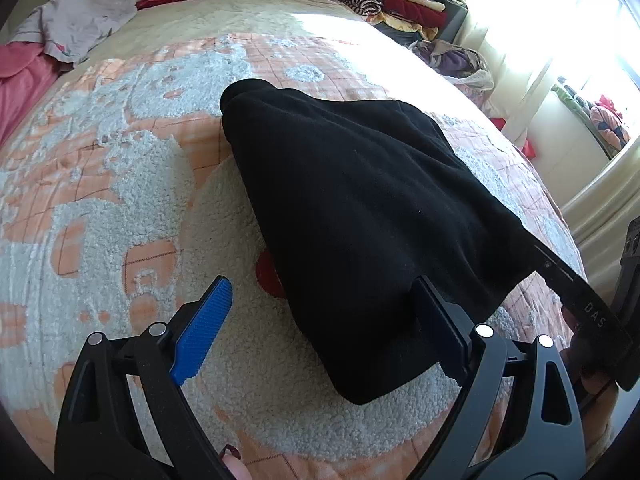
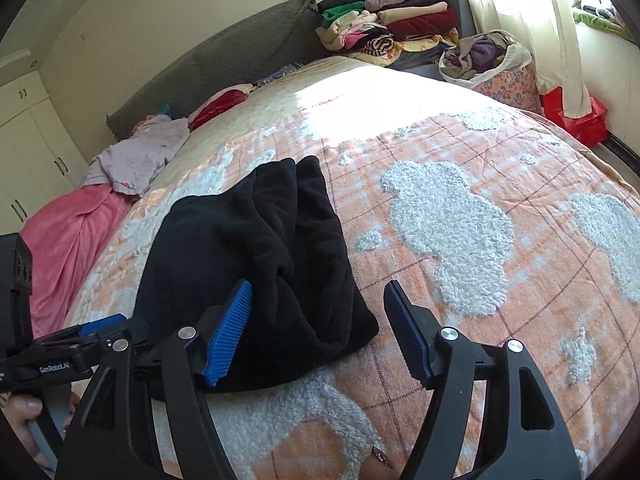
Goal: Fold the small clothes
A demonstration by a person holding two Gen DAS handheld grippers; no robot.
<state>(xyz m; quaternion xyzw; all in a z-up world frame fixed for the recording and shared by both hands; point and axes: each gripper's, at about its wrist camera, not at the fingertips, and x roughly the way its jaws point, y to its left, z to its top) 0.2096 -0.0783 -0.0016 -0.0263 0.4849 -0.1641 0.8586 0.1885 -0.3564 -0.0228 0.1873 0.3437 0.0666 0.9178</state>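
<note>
A black fleece garment [image 1: 360, 208] lies folded in a rough bundle on the orange-and-white fleecy blanket [image 1: 120, 184] of a bed. In the left wrist view my left gripper [image 1: 322, 280] stands open over the garment's near end; its blue pad is off the cloth, while the dark finger [image 1: 436, 320] is over it. The right wrist view shows the same garment [image 2: 256, 248], with my right gripper [image 2: 319, 285] open around its near right corner. The blue left pad [image 2: 228, 336] is against the cloth and the right one is clear of it. Neither grips anything.
Lilac and pink clothes [image 2: 132, 160] lie loose at the bed's far left. A stack of folded clothes [image 2: 384, 28] and a bag of clothes [image 2: 484, 56] stand at the far right by a bright curtained window. Red boxes [image 2: 580, 116] sit beside the bed.
</note>
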